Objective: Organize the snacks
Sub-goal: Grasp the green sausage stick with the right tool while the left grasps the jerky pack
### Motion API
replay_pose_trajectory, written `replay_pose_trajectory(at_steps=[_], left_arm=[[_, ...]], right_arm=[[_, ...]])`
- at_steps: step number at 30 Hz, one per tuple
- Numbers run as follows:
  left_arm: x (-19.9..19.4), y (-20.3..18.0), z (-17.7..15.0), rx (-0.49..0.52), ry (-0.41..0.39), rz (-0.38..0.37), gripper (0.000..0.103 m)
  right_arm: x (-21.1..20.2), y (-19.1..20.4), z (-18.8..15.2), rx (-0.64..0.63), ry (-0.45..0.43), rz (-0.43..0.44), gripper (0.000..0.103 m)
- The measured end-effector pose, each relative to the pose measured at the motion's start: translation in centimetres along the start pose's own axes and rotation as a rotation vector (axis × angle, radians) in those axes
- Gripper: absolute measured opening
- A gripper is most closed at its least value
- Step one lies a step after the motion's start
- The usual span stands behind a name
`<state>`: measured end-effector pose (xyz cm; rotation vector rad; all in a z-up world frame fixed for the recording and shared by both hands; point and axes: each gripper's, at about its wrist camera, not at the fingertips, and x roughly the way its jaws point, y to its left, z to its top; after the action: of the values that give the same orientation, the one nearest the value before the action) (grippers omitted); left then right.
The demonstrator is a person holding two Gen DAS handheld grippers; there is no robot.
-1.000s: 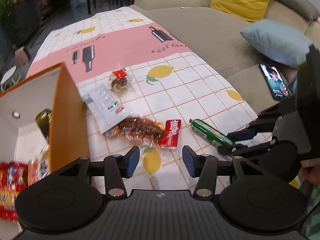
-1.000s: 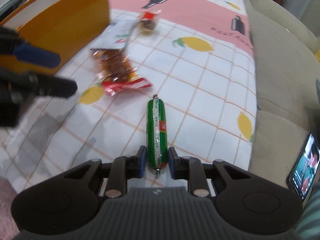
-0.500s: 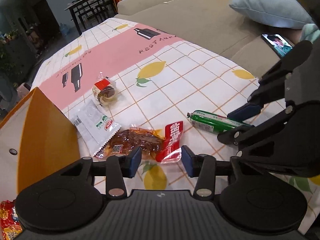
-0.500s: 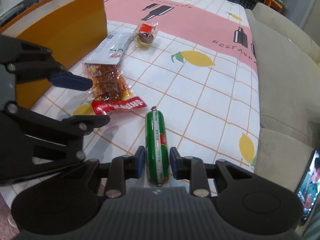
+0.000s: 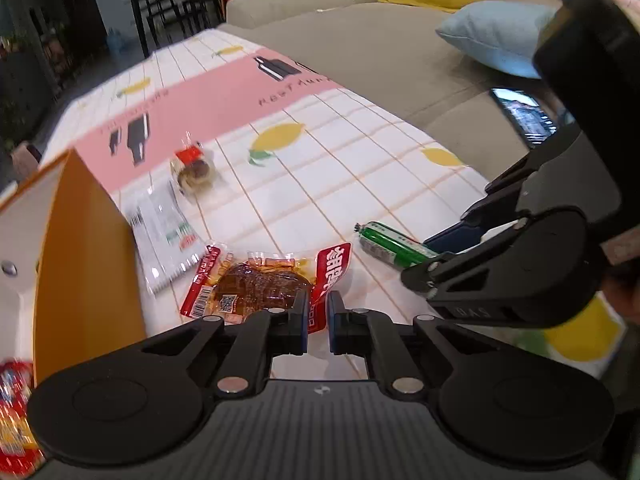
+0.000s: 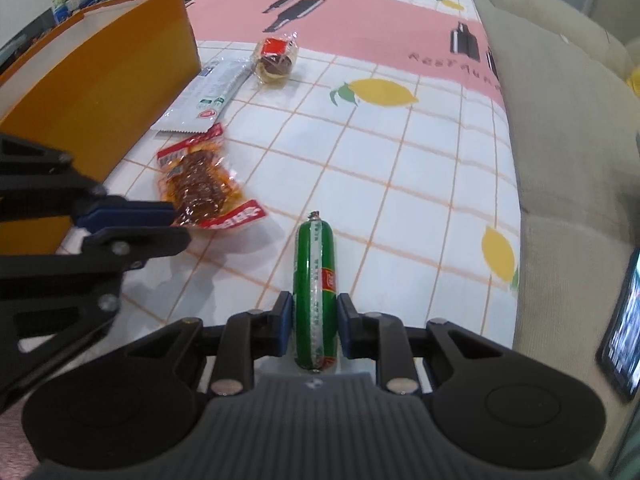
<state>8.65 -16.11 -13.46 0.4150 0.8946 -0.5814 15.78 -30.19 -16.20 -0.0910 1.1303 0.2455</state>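
Observation:
A clear packet of brown meat snack [image 5: 260,290] with red ends lies on the lemon-print tablecloth [image 5: 360,168]. My left gripper [image 5: 317,308] is pinched shut on the packet's red end. In the right wrist view the left gripper's fingertips [image 6: 160,212] meet at the same packet [image 6: 200,184]. My right gripper [image 6: 314,320] is shut on a green sausage [image 6: 314,276], which lies lengthwise between the pads. The left wrist view shows that sausage [image 5: 384,242] sticking out of the right gripper [image 5: 430,256].
An orange box [image 5: 84,260] stands at the left with red snack packs [image 5: 14,412] inside. Beside it lie a white sachet [image 5: 164,232] and a round wrapped pastry [image 5: 194,168]. A beige sofa [image 5: 400,52] with a lit phone [image 5: 522,114] borders the table on the right.
My left gripper has come down and forward over the meat snack packet, and its jaws went from wide apart to shut on the red end. The right gripper kept its hold on the sausage.

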Motion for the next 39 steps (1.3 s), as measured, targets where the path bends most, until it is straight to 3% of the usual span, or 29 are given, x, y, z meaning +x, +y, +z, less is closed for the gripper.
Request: replay_pose_trajectory(at_steps=[6, 12, 16, 20, 26, 29, 33, 36, 39], left_arm=[[-1.4, -0.3, -1.8, 0.015, 0.096, -0.066, 0.011], [-1.9, 2.3, -3.1, -0.186, 0.199, -0.141, 0.021], [-3.2, 3.8, -3.2, -0.329, 0.160, -0.132, 0.063], [-3.6, 5.4, -3.1, -0.578, 0.142, -0.080, 0.072], [-1.7, 7.4, -2.6, -0.841, 0.174, 0.014, 0.075], [-0.6, 7.7, -2.3, -0.912, 0.177, 0.037, 0.075], [1.1, 8.1, -2.4, -0.941, 0.197, 0.115, 0.076], [2.4, 8.3, -2.8, -0.936, 0.230, 0.132, 0.076], [2.7, 7.7, -2.6, -0.876, 0.213, 0.132, 0.075]], right_arm=[[-1.3, 1.0, -1.8, 0.033, 0.051, 0.031, 0.020], [-1.8, 1.5, -2.4, 0.057, 0.068, 0.069, 0.020], [-1.8, 1.2, -2.3, 0.087, 0.061, 0.085, 0.020], [-1.8, 1.5, -2.1, 0.101, 0.041, 0.111, 0.020], [-1.4, 3.0, -1.6, 0.051, 0.021, 0.122, 0.020], [-1.4, 3.2, -1.5, 0.036, 0.010, 0.125, 0.021], [-1.5, 3.1, -1.3, 0.029, -0.014, 0.139, 0.022], [-1.5, 3.2, -1.1, 0.019, -0.033, 0.147, 0.024], [-1.3, 3.5, -0.8, -0.002, -0.043, 0.145, 0.025]])
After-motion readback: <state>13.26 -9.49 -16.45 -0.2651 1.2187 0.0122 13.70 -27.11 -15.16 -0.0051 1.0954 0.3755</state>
